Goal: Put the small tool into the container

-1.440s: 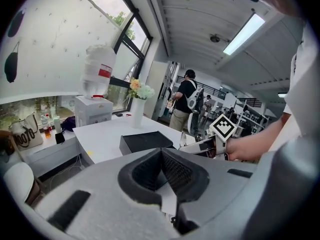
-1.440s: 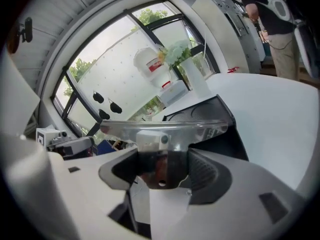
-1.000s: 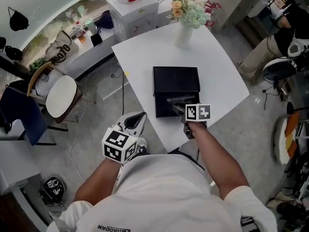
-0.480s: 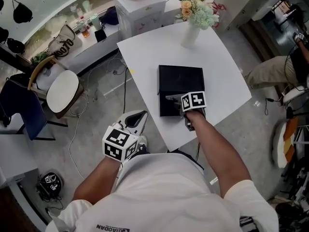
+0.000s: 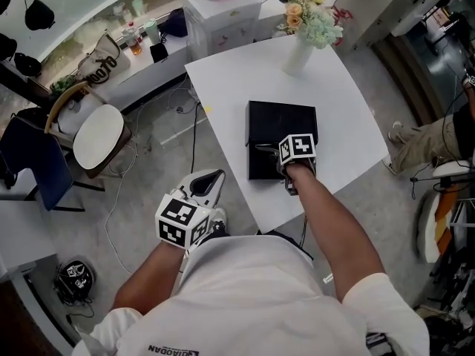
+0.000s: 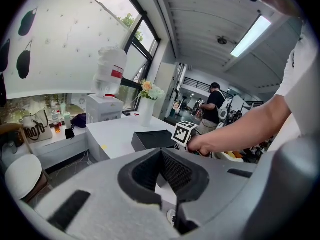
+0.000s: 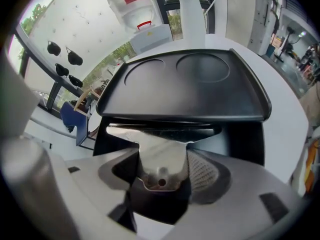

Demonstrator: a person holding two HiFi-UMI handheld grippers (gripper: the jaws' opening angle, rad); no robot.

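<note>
Left gripper (image 5: 212, 182) jaws look shut, tips meeting, nothing between them, held low off the white table's (image 5: 223, 87) near edge. Black container (image 5: 280, 121) sits mid-table, lid propped open. Right gripper (image 7: 164, 155) jaws stand wide, clamped on the small tool (image 7: 161, 136), a flat metal piece whose blade is at the container's opening under the lid. Judged nearly done: lowering in and letting go remain

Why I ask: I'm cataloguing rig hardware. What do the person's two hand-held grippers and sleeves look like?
The left hand-held gripper and right hand-held gripper are pale grey moulded shells with dark-rimmed, mesh-textured pads inside the jaws. Each carries a white cube printed with black square markers. The person wears a white short-sleeved shirt.
</note>
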